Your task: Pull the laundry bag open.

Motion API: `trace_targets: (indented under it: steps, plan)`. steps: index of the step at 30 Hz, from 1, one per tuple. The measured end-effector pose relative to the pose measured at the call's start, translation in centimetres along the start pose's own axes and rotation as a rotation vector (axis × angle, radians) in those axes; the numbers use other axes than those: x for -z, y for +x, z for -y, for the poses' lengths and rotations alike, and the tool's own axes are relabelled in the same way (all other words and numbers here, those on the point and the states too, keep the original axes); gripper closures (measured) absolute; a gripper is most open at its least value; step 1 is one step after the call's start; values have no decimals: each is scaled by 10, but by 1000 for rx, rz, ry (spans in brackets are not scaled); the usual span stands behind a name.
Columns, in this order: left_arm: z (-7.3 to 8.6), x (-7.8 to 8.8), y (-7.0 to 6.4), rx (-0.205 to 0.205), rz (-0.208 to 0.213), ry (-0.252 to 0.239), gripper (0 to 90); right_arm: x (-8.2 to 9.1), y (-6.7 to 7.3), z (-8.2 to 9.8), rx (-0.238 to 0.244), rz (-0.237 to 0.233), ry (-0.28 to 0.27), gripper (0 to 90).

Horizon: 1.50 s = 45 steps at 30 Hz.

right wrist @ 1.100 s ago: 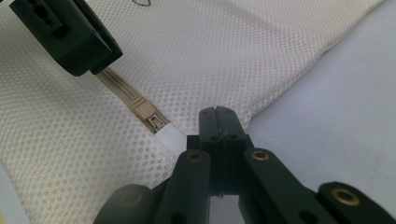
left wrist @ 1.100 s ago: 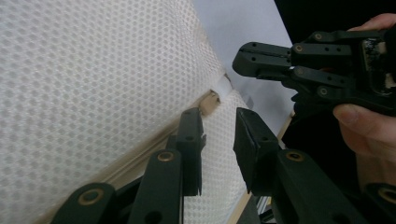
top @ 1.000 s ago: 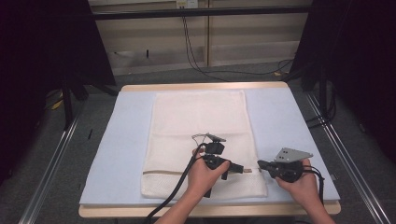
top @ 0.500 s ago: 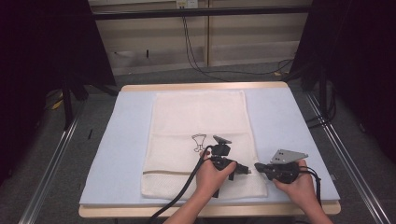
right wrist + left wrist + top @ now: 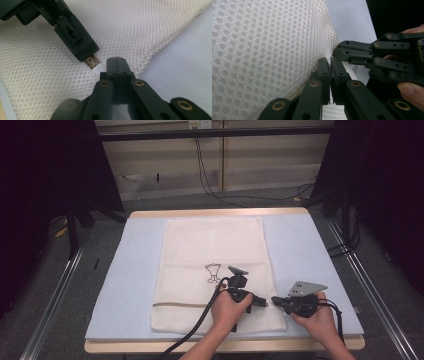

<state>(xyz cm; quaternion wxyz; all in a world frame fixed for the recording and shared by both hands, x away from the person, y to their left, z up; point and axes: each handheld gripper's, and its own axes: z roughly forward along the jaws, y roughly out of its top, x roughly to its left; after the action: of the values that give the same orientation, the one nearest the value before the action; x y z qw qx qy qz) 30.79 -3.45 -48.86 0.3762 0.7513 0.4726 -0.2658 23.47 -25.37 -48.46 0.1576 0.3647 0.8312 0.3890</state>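
A white mesh bag (image 5: 210,245) lies flat on the pale blue mat (image 5: 130,270). Both grippers meet at its near right corner. My left gripper (image 5: 263,303) (image 5: 329,60) has just closed. In the right gripper view its tip (image 5: 85,53) is shut on the small beige zipper pull (image 5: 92,62). My right gripper (image 5: 274,300) (image 5: 115,59) is shut on the white strip (image 5: 100,68) at the bag's edge, right next to that pull. The left gripper view has the right gripper's jaws (image 5: 342,51) tip to tip with mine.
A small black wire-like shape (image 5: 213,272) lies on the bag just beyond the left hand. A beige band (image 5: 180,305) crosses the bag near its front end. The table's front edge (image 5: 150,346) is close below the hands. Dark stands flank the table.
The left hand has sunk a little and shifted right toward the right gripper, uncovering the black shape on the bag. Its jaws have closed. The right hand has stayed put.
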Motion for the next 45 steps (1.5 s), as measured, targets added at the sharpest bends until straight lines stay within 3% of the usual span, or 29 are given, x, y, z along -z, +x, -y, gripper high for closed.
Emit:
trace_targets:
  steps: [15,23,26,45]
  plan:
    - [-2,14,0,-3,-12,3,873,0,1,1,21,9,4,900]
    - [-4,23,4,-7,-12,15,873,0,-1,2,11,-3,-1,900]
    - [-3,23,3,15,-10,12,873,0,-1,2,11,-3,-3,900]
    - [-5,35,7,30,-24,22,874,0,0,1,9,-3,-1,900]
